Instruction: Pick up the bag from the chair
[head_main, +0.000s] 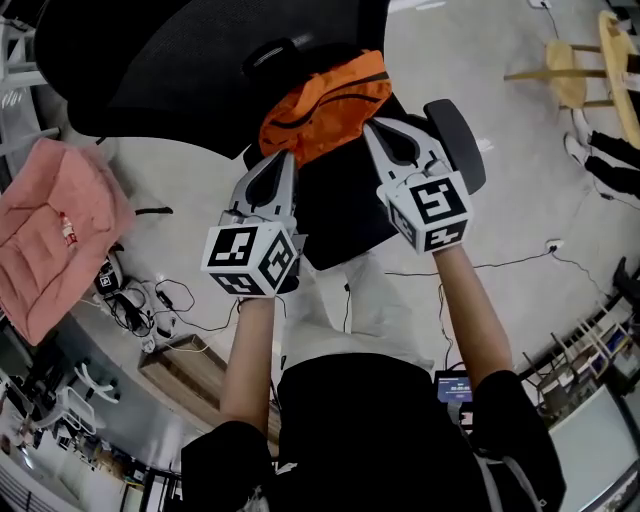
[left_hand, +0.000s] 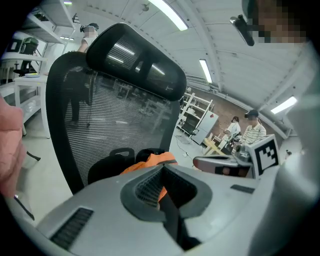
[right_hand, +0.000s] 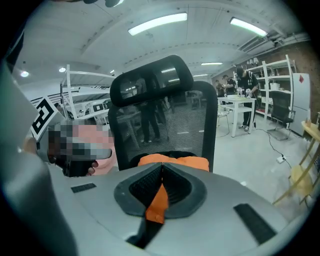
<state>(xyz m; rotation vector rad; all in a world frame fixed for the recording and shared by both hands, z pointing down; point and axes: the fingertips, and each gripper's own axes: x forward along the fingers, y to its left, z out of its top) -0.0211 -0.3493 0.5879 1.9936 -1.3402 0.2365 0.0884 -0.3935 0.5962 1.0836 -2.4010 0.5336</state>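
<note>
An orange bag (head_main: 325, 105) with a black zipper lies on the seat of a black mesh office chair (head_main: 150, 60). My left gripper (head_main: 287, 157) is shut on the bag's near left edge. In the left gripper view, orange fabric (left_hand: 150, 161) and a black strap sit pinched between the closed jaws of the left gripper (left_hand: 162, 169). My right gripper (head_main: 372, 126) is shut on the bag's near right edge. The right gripper view shows an orange fold (right_hand: 159, 202) hanging through the shut jaws of the right gripper (right_hand: 162, 167). Whether the bag still rests on the seat is not clear.
The chair's armrest (head_main: 458, 140) is just right of my right gripper, and the headrest (right_hand: 150, 82) rises behind the bag. A pink cloth (head_main: 55, 235) lies at the left. Cables (head_main: 150, 300) trail on the floor. A wooden stool (head_main: 580, 70) stands at the upper right.
</note>
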